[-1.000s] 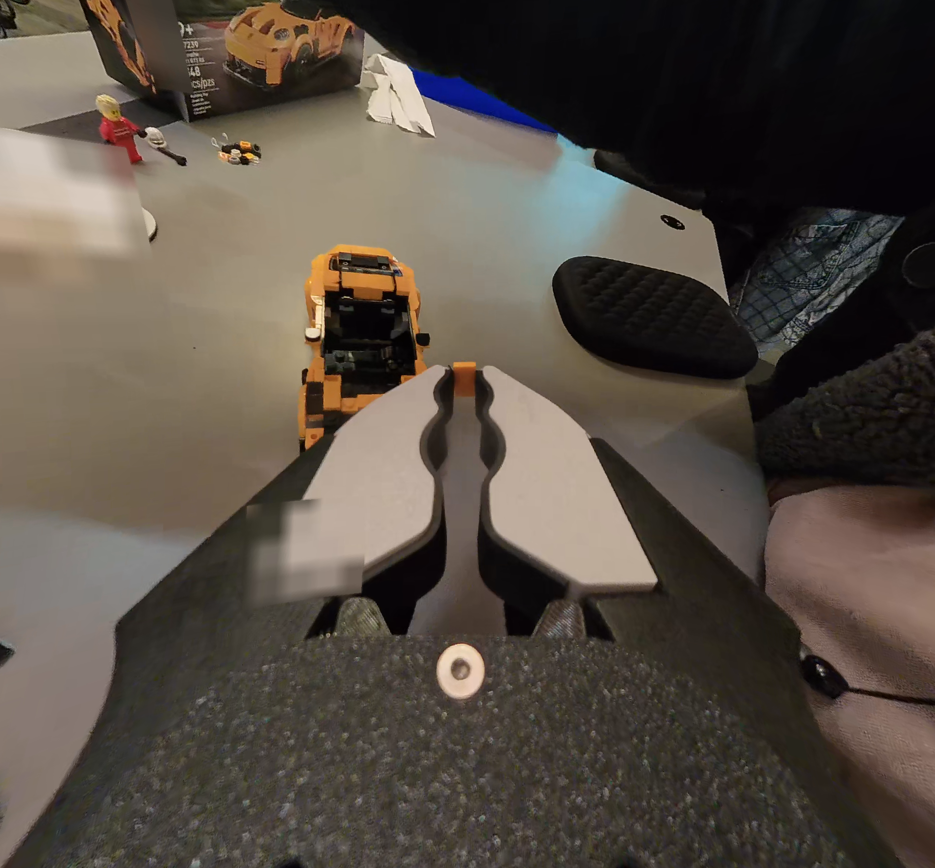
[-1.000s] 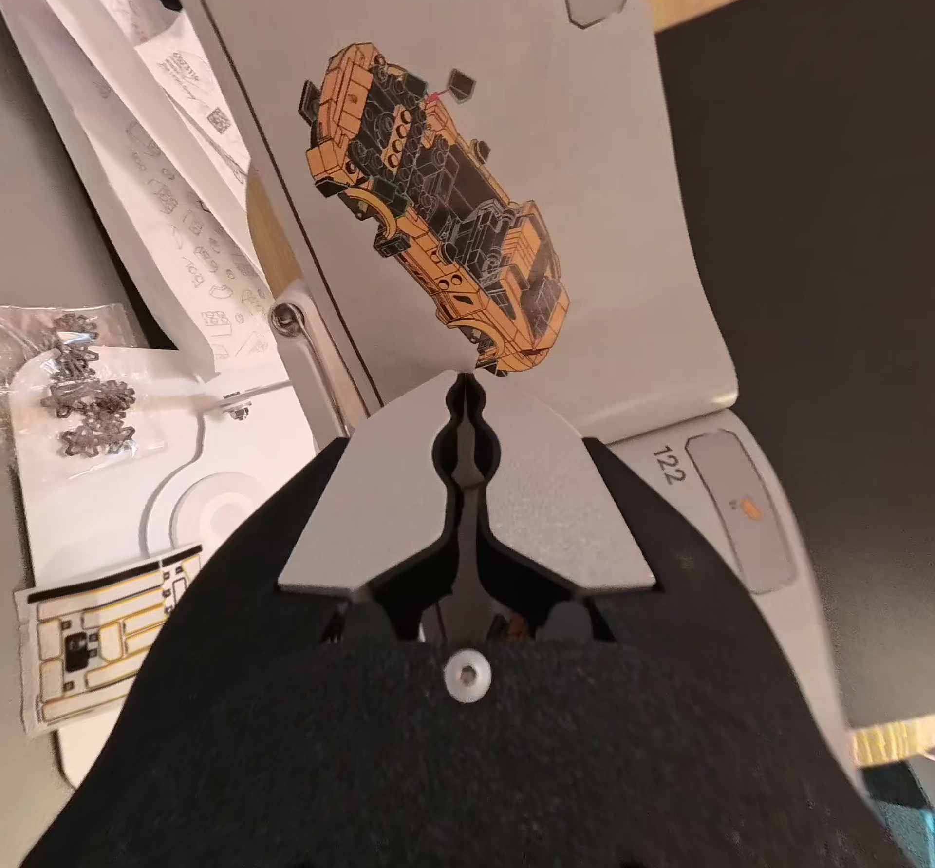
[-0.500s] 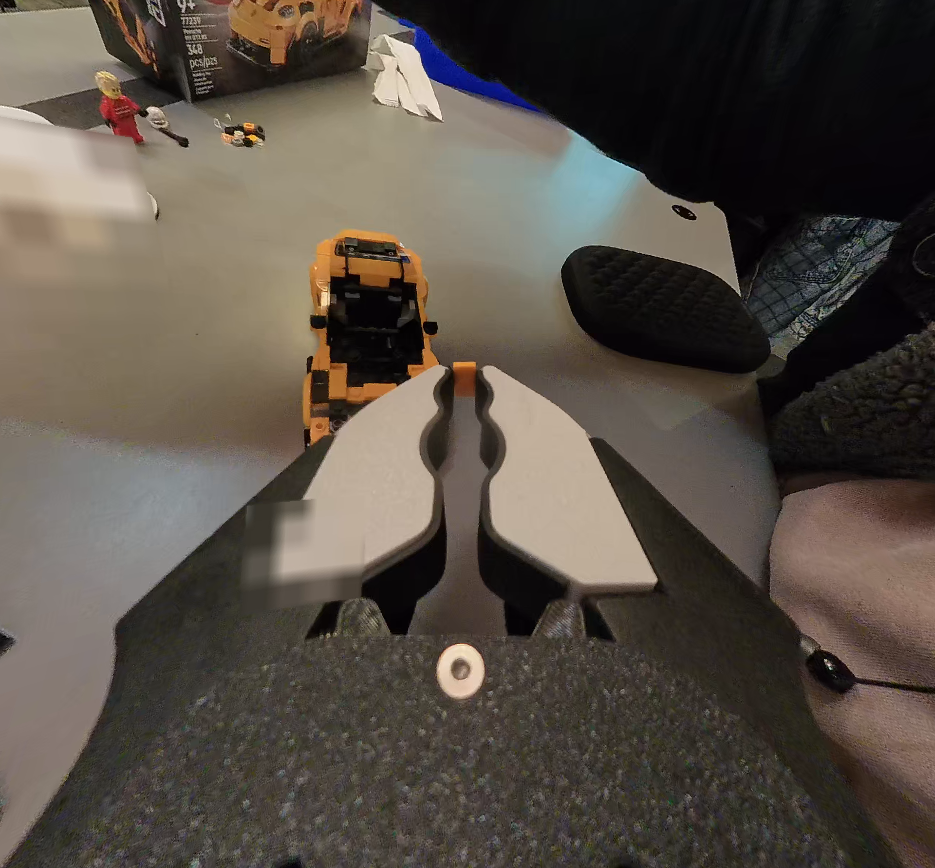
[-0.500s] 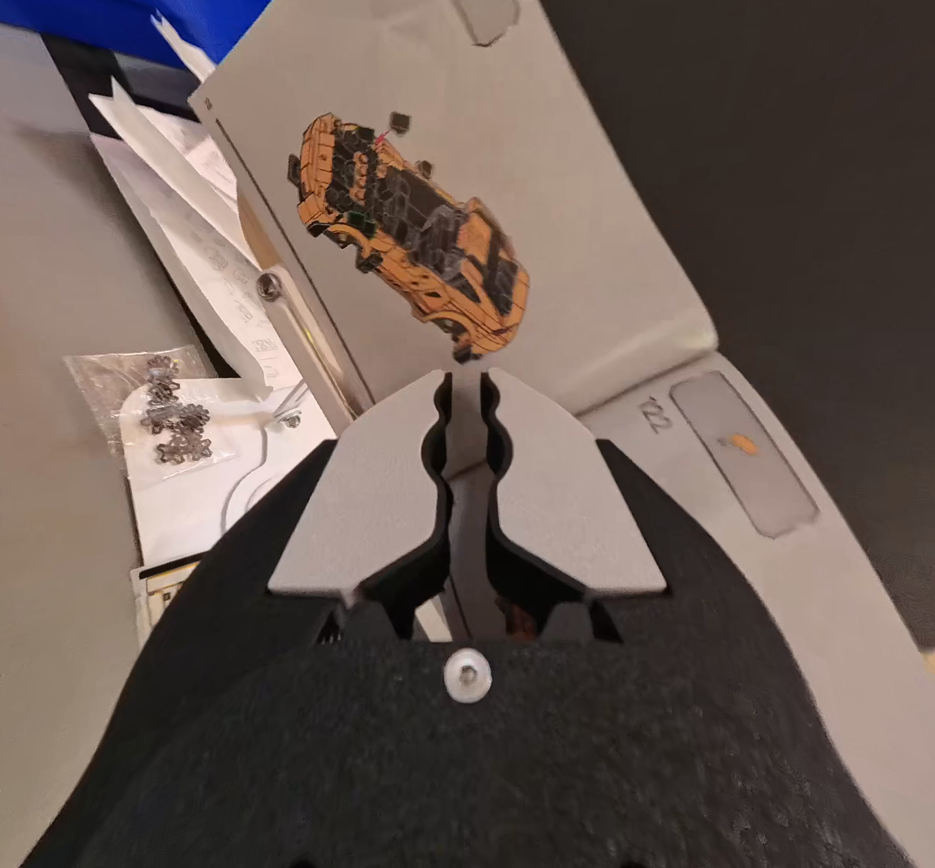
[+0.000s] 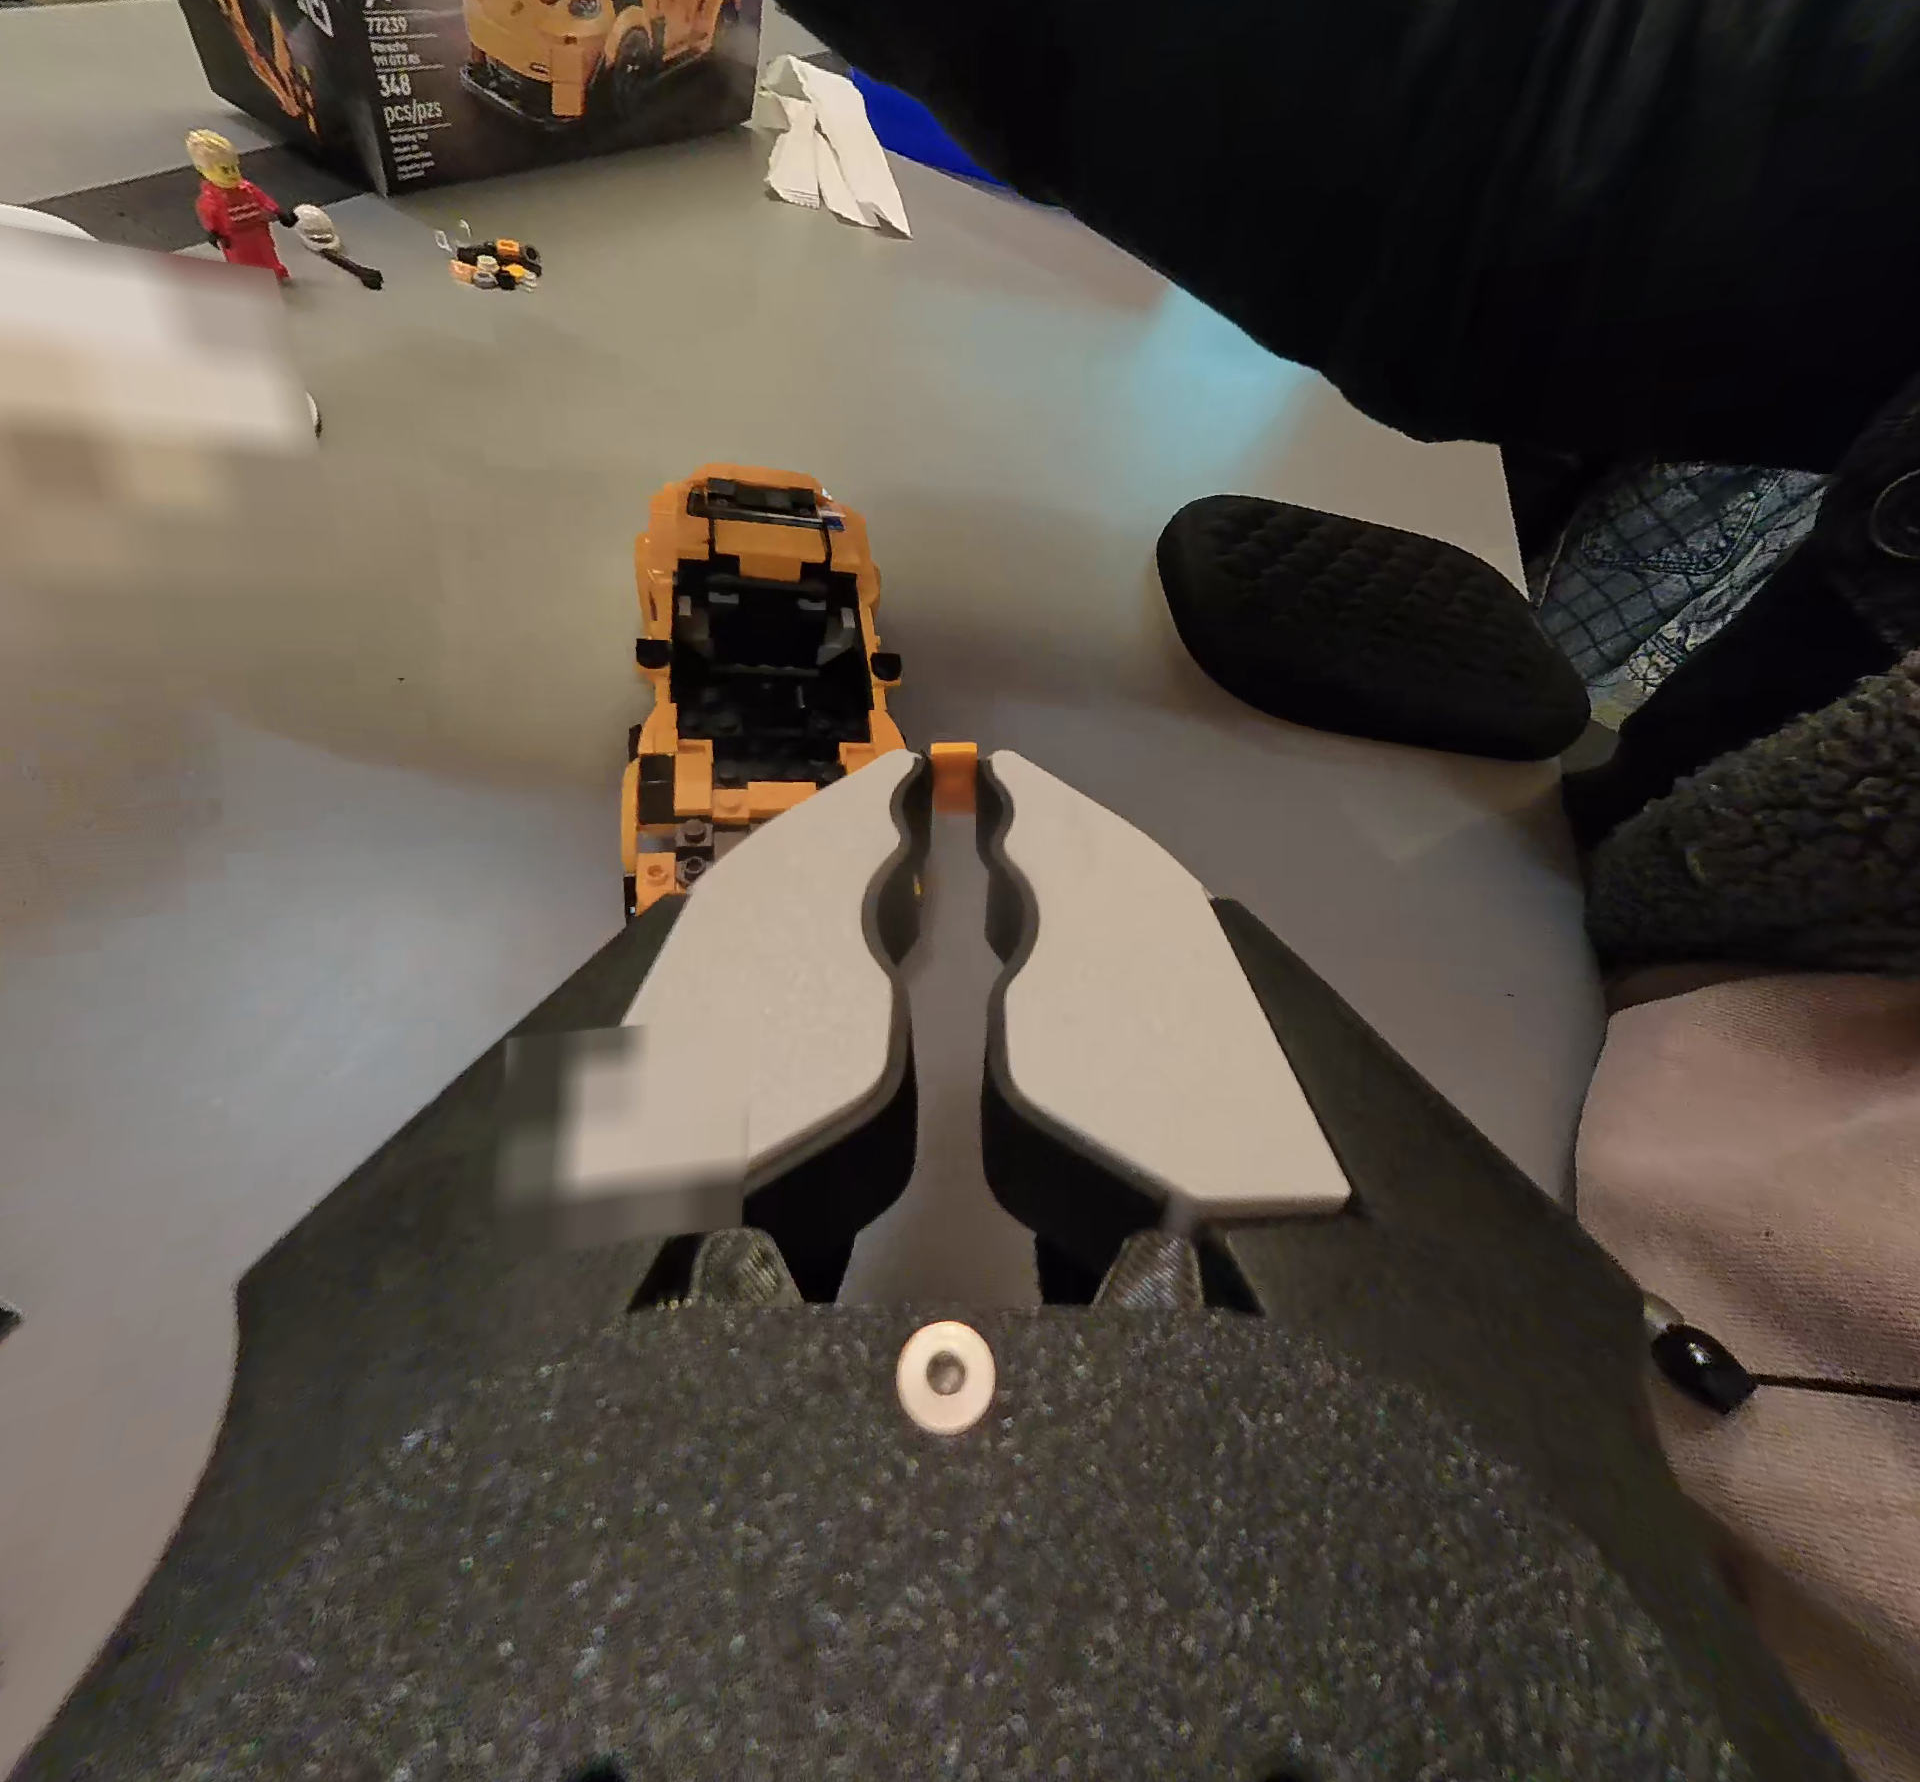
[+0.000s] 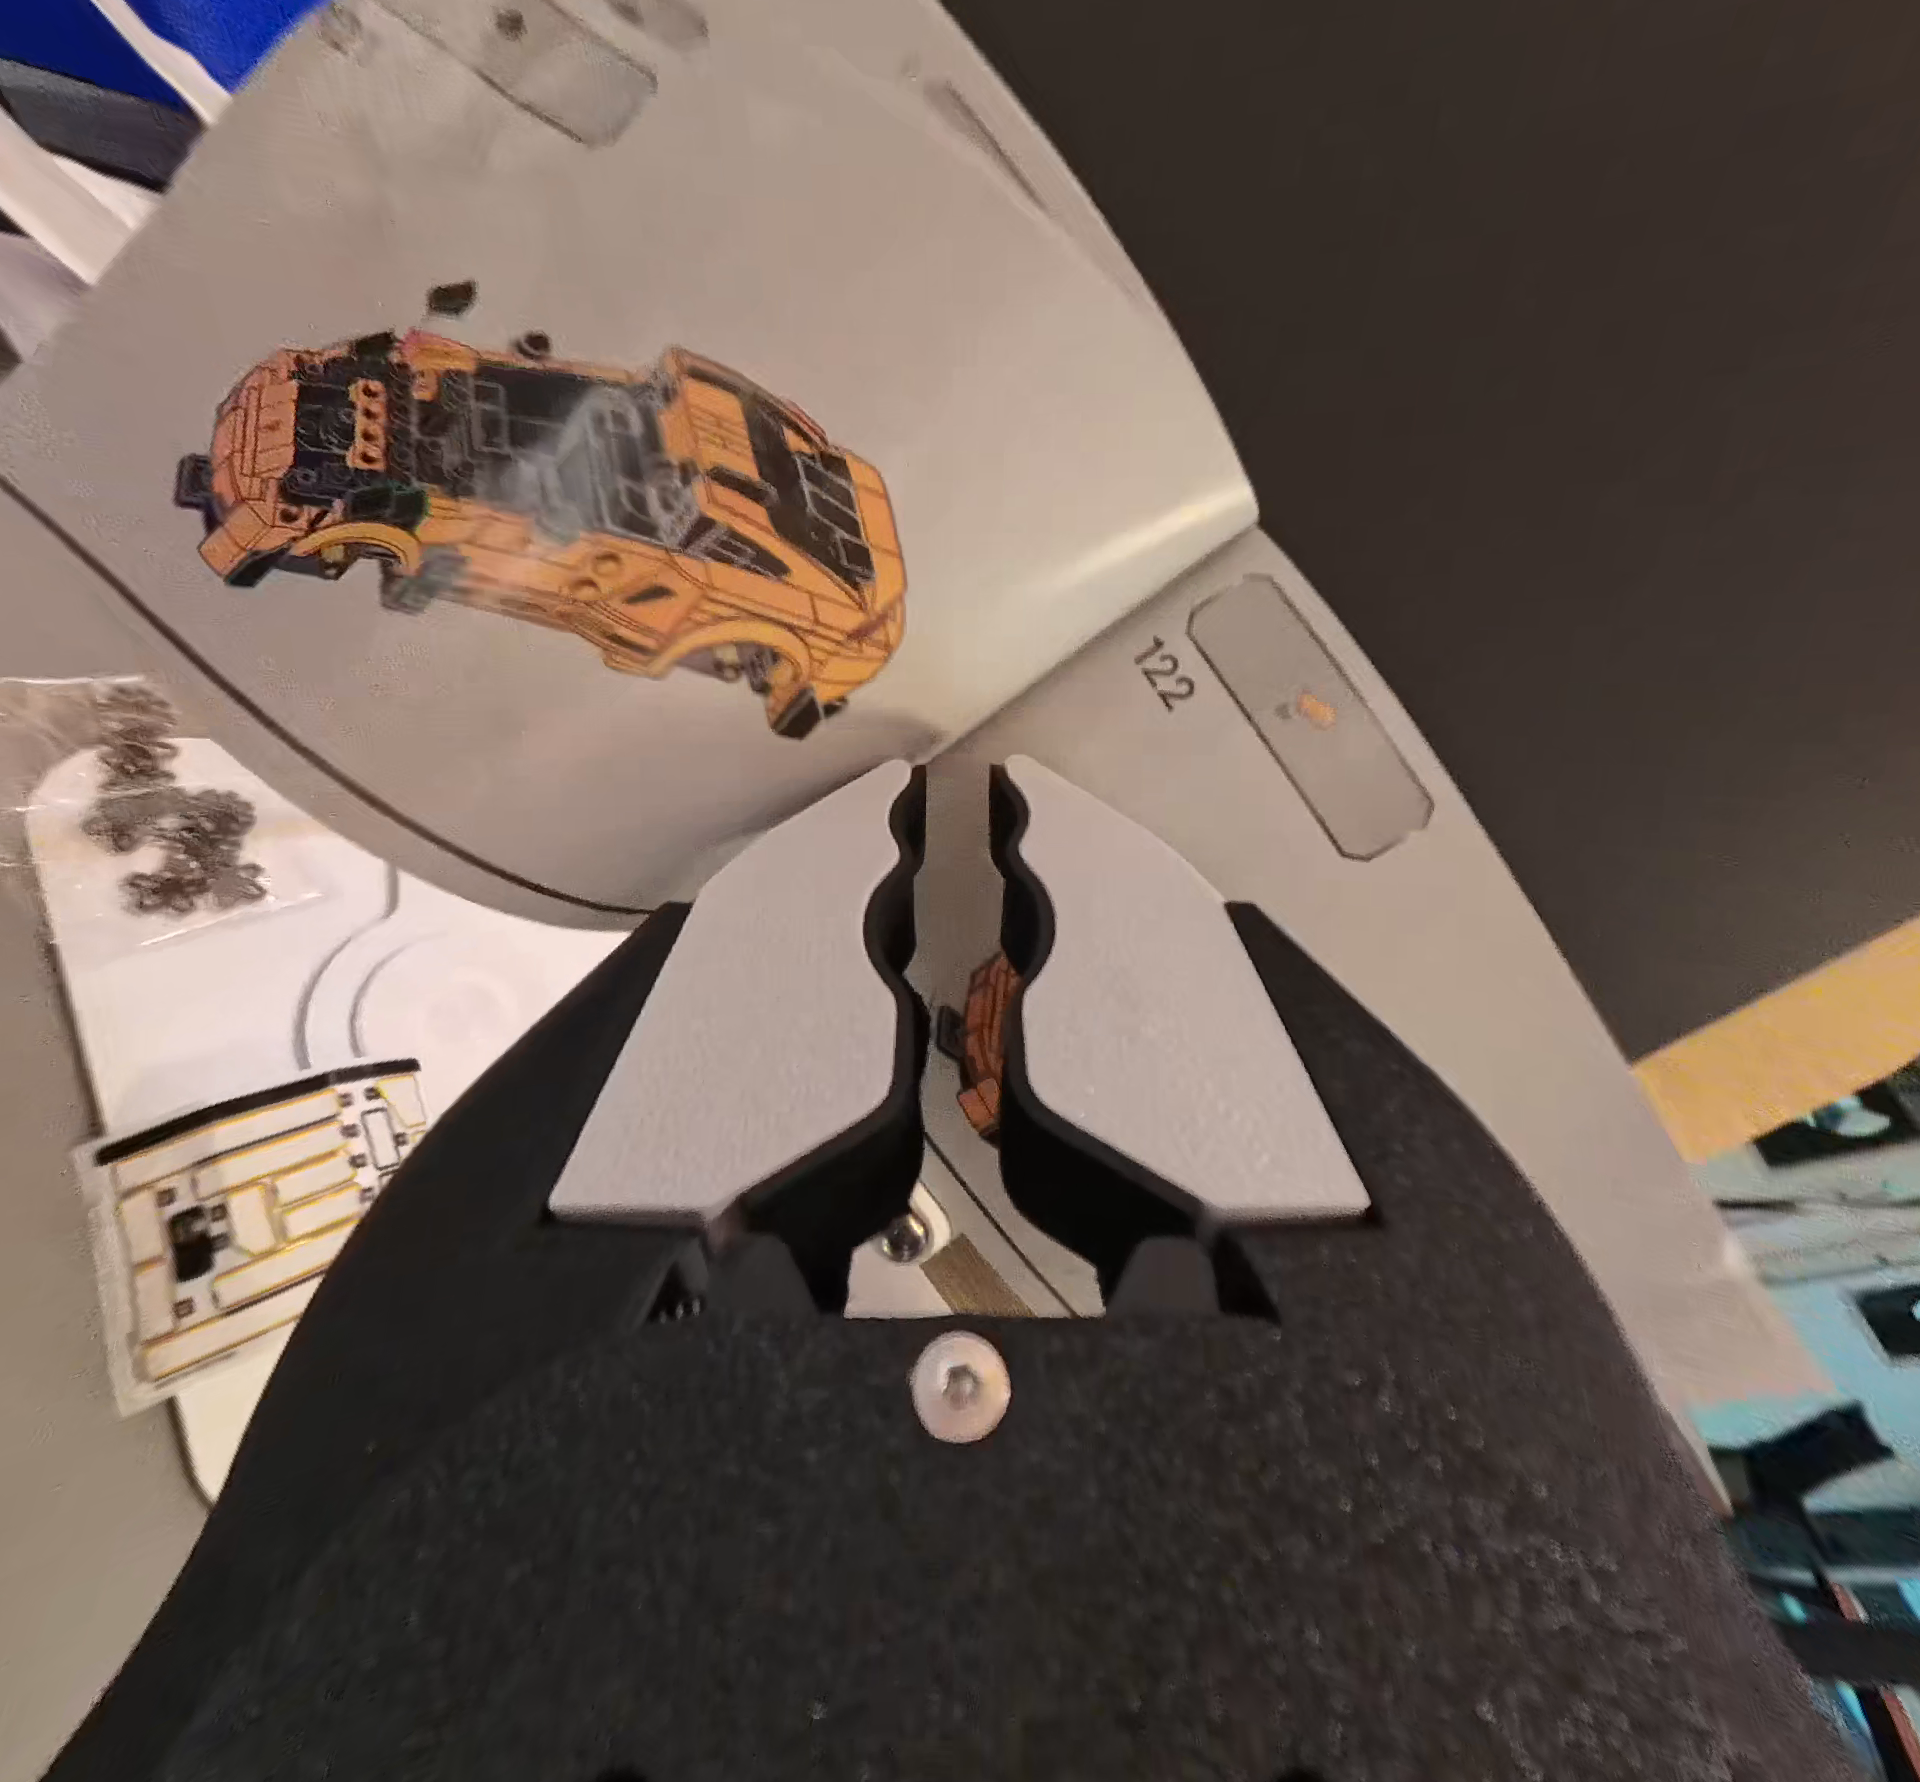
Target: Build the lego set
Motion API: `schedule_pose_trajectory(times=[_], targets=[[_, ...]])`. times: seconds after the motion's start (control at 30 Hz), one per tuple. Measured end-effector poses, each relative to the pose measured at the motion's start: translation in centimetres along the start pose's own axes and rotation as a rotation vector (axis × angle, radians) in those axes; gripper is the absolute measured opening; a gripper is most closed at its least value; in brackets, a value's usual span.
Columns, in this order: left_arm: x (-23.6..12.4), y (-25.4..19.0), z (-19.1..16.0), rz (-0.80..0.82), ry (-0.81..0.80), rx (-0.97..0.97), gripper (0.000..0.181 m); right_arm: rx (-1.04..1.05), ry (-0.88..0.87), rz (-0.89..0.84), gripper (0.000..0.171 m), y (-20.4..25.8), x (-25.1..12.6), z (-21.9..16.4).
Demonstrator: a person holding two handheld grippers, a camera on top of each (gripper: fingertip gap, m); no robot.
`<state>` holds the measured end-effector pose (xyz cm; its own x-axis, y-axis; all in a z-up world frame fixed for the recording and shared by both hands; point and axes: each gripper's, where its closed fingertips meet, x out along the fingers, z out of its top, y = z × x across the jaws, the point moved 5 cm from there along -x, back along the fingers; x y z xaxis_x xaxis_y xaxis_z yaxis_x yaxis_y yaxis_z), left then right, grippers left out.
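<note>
Glossy plastic car (image 5: 758,662), matt grey table (image 5: 935,382), paper booklet (image 6: 727,226)

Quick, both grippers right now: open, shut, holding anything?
Left gripper: shut on a small orange brick, near the car.
Right gripper: open, empty, over the instruction booklet.

Box (image 5: 468,18) behind car (image 5: 758,652); minifig (image 5: 237,205) left.
</note>
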<state>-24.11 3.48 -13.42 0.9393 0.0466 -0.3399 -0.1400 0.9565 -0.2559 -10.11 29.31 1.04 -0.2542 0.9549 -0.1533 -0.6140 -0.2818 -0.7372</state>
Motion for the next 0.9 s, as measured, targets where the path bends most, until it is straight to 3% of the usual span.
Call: schedule_pose_trajectory(times=[0.2,0.47,0.9], targets=[[0.1,-0.1,-0.1,-0.004,0.007,0.004,0.007,-0.074,0.018,0.066,0.008,2.5,0.9,1.4],[-0.1,0.0,0.1,-0.003,-0.004,0.000,0.007,-0.038,0.054,-0.019,0.000,2.5,3.0,1.5],[0.0,0.0,0.0,-0.001,0.002,0.004,0.007,0.071,-0.010,-0.003,0.013,3.5,1.8,1.9]])
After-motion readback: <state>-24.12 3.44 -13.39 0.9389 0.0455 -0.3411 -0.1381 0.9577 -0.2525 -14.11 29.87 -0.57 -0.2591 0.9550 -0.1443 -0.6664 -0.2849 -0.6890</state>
